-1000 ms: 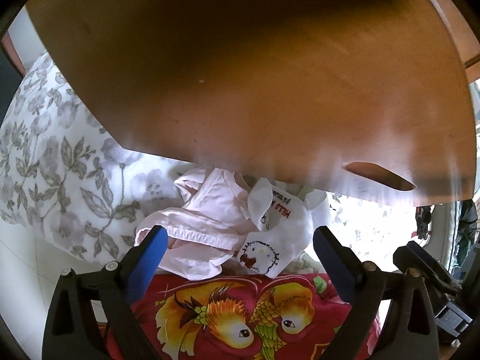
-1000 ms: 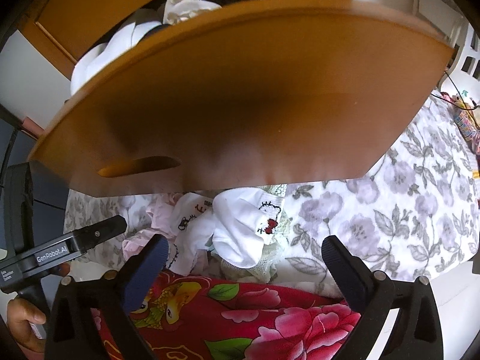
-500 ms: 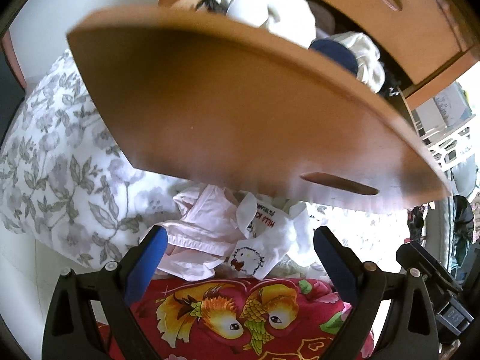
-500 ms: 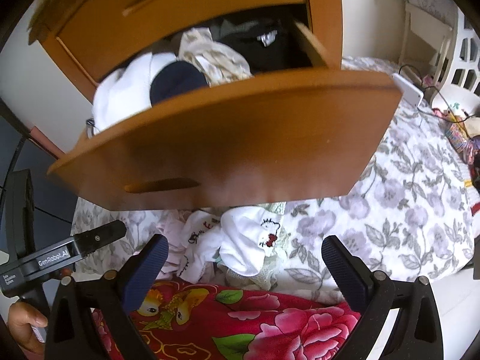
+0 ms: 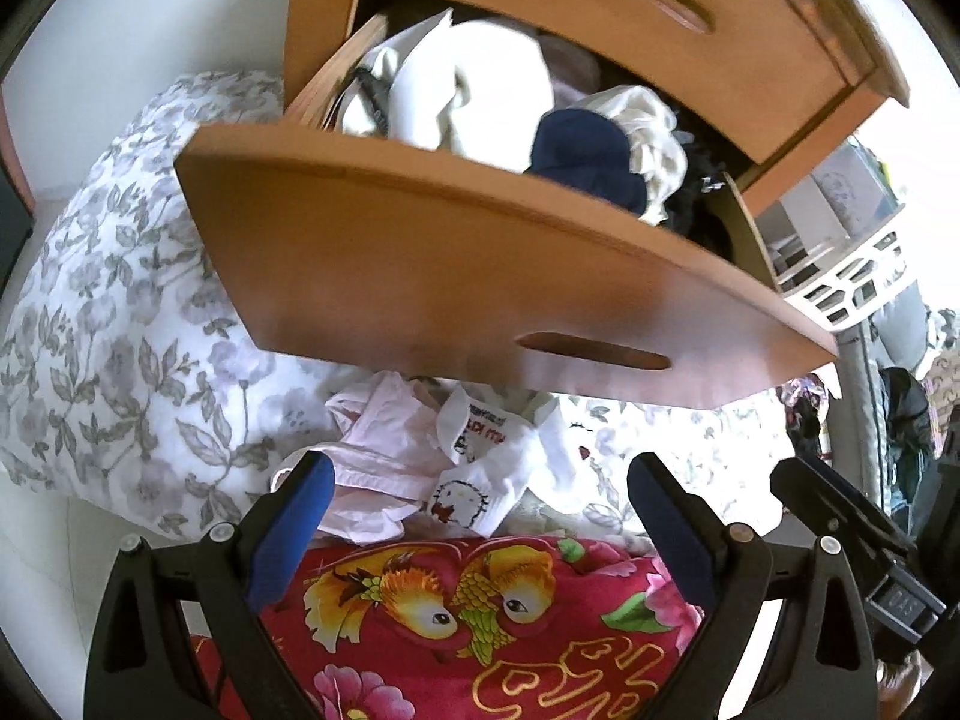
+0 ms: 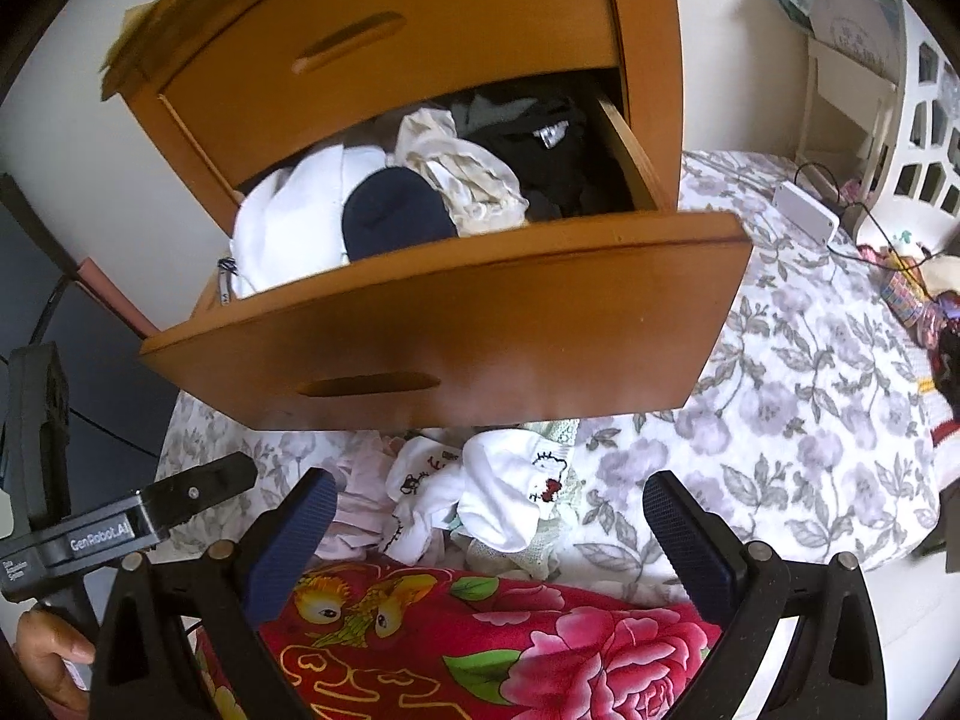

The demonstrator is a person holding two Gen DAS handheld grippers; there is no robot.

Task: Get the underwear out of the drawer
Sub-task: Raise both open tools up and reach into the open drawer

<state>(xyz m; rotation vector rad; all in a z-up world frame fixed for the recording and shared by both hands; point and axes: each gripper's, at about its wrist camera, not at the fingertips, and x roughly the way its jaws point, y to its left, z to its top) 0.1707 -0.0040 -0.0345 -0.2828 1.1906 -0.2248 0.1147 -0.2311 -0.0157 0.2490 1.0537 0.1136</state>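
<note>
Nearest to us, the left hand-held gripper (image 5: 474, 480) and the right hand-held gripper (image 6: 489, 495) both stand with their blue-padded jaws spread wide, and neither has hold of anything. Below the open wooden drawer (image 6: 456, 324) we see a red blanket printed with flowers and birds (image 6: 480, 642), and just past it a small heap of pink and white cartoon-print underwear (image 5: 432, 468) lying on the grey floral bedsheet (image 6: 798, 414) under the drawer front.

Inside the drawer, packed to the rim, are a white folded garment (image 6: 294, 222), a dark navy rounded piece (image 6: 393, 213), a cream frilled piece (image 6: 462, 174) and black clothes (image 6: 540, 150) at the far right corner.

We judge the risks as these: the pieces lie pressed together, so wide jaws may pinch two garments at once, or drag a neighbour over the rim. The drawer is pulled far out, so a downward push on its front might tip it. We cannot tell which pieces are underwear.

The right wrist view shows the left device's handle with the person's hand (image 6: 51, 654) and a white power strip (image 6: 804, 213) on the bed. Only the left wrist view shows the white lattice basket (image 5: 852, 282) beyond the drawer.
</note>
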